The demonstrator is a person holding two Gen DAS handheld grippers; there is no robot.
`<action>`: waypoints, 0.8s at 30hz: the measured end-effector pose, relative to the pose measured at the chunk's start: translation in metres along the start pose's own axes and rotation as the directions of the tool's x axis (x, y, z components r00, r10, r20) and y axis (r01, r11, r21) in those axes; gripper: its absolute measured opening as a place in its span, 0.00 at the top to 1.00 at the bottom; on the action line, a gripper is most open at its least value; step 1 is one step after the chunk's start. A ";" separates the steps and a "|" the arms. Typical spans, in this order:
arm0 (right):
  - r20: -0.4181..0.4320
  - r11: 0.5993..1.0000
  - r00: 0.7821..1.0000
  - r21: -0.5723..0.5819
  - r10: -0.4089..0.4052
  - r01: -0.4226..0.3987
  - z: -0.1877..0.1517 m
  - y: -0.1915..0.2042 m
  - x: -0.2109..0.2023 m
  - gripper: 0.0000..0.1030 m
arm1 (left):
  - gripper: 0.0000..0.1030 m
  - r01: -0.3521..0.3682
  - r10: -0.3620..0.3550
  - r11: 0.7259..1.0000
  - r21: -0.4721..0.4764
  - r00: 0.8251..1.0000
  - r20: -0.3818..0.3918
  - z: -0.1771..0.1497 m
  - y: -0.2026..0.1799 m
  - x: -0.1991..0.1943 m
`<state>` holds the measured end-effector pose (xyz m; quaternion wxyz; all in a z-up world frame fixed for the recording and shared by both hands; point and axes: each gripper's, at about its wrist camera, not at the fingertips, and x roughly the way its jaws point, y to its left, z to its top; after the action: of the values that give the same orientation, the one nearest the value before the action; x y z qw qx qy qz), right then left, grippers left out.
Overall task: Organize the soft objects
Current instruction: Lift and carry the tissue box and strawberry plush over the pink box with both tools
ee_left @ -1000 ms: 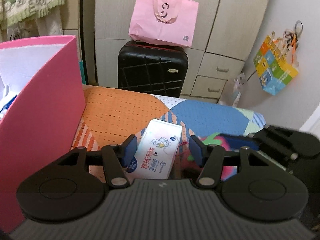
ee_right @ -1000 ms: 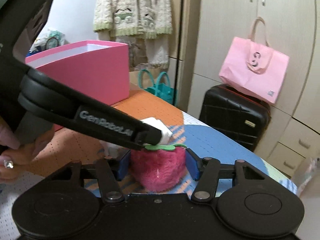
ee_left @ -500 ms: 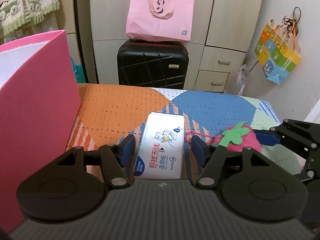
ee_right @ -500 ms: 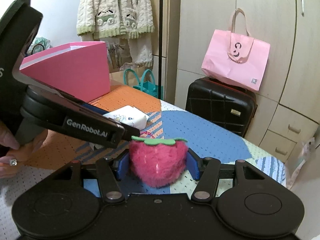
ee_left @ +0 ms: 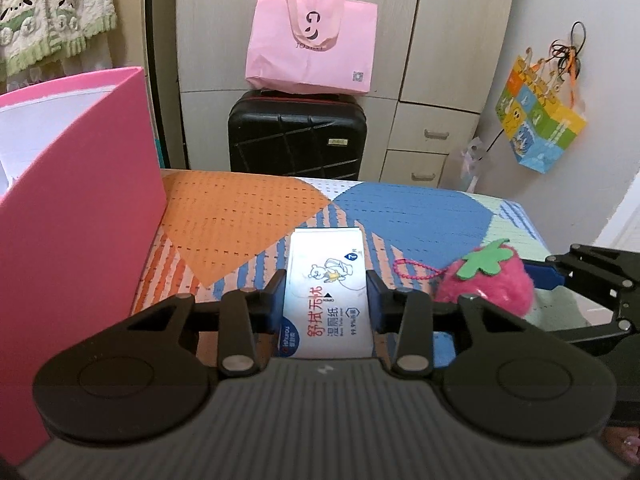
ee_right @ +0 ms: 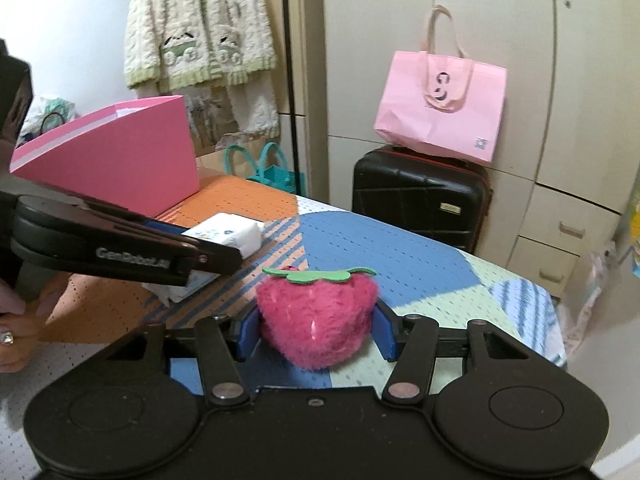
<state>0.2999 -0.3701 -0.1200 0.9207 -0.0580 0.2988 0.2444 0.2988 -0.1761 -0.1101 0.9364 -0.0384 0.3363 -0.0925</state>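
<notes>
Pink fur fills the gap of the right hand-held gripper [ee_right: 316, 334]: the plush strawberry [ee_right: 316, 316] sits between its two blue pads, leaf cap up, its sides touching or all but touching them, and those jaws are closing in on it a little. Whether the toy is lifted or resting on the patterned cloth of the worktop [ee_right: 400, 256] cannot be told from the right wrist view; seen from the left wrist it appears to lie on the cloth with its bead chain trailing beside it. The left hand-held gripper [ee_left: 326, 292] is clamped narrow across the short width of the wet wipes pack [ee_left: 326, 300], pads pressed against both long edges, so the flat soft pack is pinched where it is stiffest and least likely to fold. That pack lies just beside the strawberry, toward the tall pink box [ee_left: 76, 216], which stands open-topped at the left edge of the worktop and close to the left hand-held gripper. Such placing suggests that the box is the bin for the soft things, and that each tool takes the item nearest to it, so both can go in without the two crossing. The next move likely calls for lifting the pack clear over the box's high wall.
</notes>
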 end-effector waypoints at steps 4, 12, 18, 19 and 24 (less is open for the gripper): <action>0.001 1.000 1.000 0.016 -0.023 0.023 -0.005 0.005 -0.012 0.41 | 0.62 0.023 -0.023 1.000 0.003 1.000 -0.003 -0.003 0.000 -0.013; 0.015 0.998 0.999 0.049 -0.048 0.048 -0.015 0.020 -0.044 0.41 | 0.62 0.097 -0.099 0.992 -0.076 0.995 -0.028 -0.012 0.011 -0.036; 0.019 0.993 0.997 0.092 -0.069 0.067 -0.026 0.032 -0.065 0.41 | 0.62 0.131 -0.132 0.989 -0.065 0.991 -0.020 -0.021 0.011 -0.058; 0.016 0.993 0.997 0.096 -0.073 0.071 -0.028 0.034 -0.068 0.41 | 0.62 0.136 -0.138 0.989 -0.064 0.990 -0.023 -0.022 0.011 -0.062; -0.005 0.992 0.997 0.104 -0.071 0.071 -0.039 0.045 -0.082 0.41 | 0.62 0.168 -0.171 0.985 -0.040 0.984 -0.058 -0.029 0.011 -0.077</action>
<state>0.2006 -0.3742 -0.1024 0.9303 -0.0207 0.3096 0.1956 0.2233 -0.1508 -0.0862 0.9135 -0.0804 0.3620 -0.1671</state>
